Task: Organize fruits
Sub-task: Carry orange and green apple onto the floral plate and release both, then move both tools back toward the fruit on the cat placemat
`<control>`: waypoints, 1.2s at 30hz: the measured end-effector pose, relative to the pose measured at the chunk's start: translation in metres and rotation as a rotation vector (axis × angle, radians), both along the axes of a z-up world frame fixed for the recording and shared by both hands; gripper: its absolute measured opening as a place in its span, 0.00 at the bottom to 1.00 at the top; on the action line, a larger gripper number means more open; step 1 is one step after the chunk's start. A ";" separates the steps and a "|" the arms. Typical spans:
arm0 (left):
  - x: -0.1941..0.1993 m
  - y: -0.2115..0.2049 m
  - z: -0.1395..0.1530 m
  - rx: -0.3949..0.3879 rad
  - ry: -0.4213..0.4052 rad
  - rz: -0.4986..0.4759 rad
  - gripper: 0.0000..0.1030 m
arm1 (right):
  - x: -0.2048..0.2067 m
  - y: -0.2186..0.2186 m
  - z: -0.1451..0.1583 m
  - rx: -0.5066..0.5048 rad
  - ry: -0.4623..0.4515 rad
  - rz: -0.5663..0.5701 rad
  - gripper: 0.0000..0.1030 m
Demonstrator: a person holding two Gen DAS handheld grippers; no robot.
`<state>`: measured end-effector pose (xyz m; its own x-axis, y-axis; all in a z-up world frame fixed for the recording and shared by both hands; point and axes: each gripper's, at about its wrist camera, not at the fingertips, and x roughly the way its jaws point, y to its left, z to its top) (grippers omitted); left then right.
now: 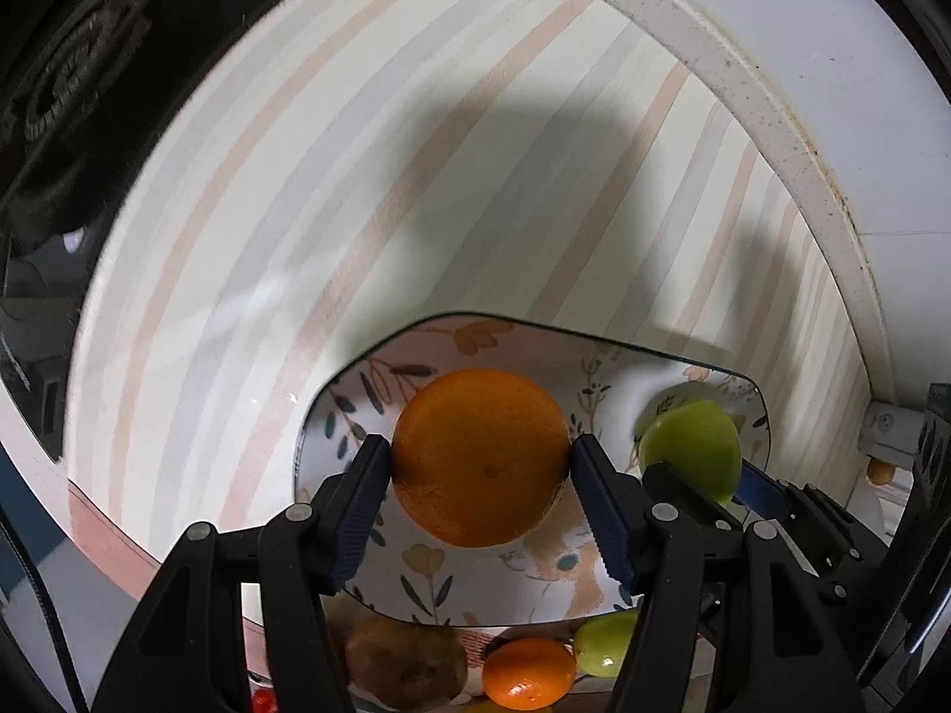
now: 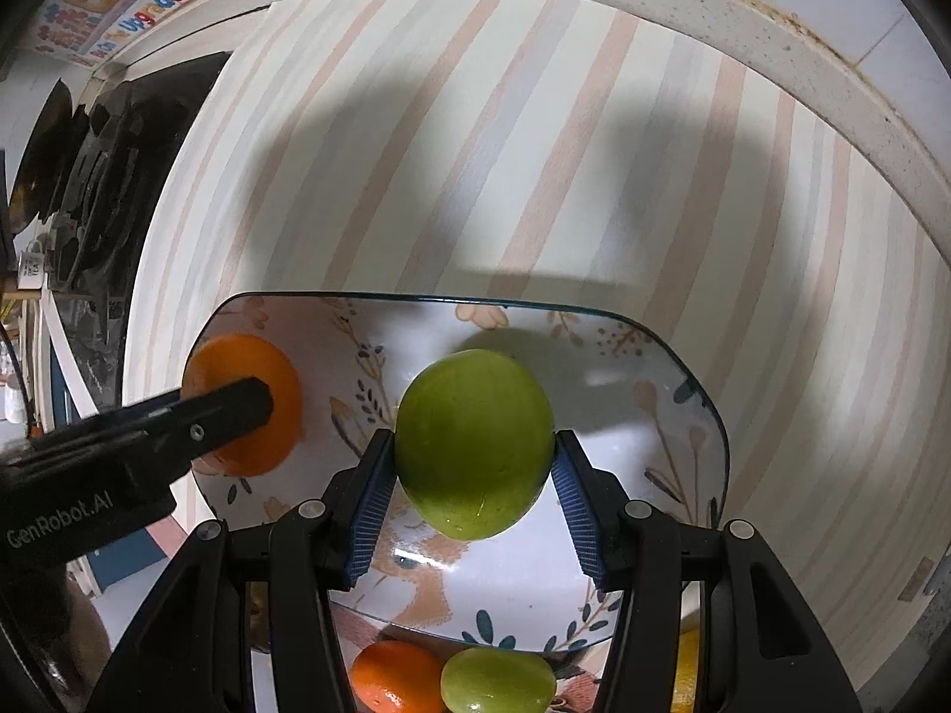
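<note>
The words "GenRobot.AI" stand in pale letters on the black body of the left gripper, seen in the right wrist view, and the colourful poster in the top left corner carries large letters too distorted to read with certainty.

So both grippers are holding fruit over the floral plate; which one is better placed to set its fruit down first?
Probably the right gripper: its green apple hangs over the open middle of the plate. The left gripper holds the orange closer to the plate's left rim. It is a close call, since both are shut on their fruit.
</note>
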<state>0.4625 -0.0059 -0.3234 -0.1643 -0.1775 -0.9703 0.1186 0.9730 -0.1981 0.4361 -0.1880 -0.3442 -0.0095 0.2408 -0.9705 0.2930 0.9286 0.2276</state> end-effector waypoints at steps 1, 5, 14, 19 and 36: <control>-0.001 0.000 -0.002 -0.002 0.005 -0.002 0.59 | 0.000 -0.001 0.000 0.004 0.002 -0.004 0.54; -0.002 -0.002 -0.003 -0.006 -0.003 -0.011 0.60 | -0.005 -0.008 0.003 0.035 -0.001 -0.026 0.69; -0.008 0.009 0.027 -0.002 -0.105 0.002 0.89 | -0.027 -0.027 0.030 -0.023 -0.038 -0.025 0.90; -0.034 0.019 0.046 0.076 -0.211 -0.025 0.89 | -0.054 -0.024 0.052 -0.085 -0.067 0.007 0.91; -0.138 0.025 0.133 0.124 -0.473 -0.016 0.89 | -0.151 0.017 0.143 -0.152 -0.244 0.077 0.91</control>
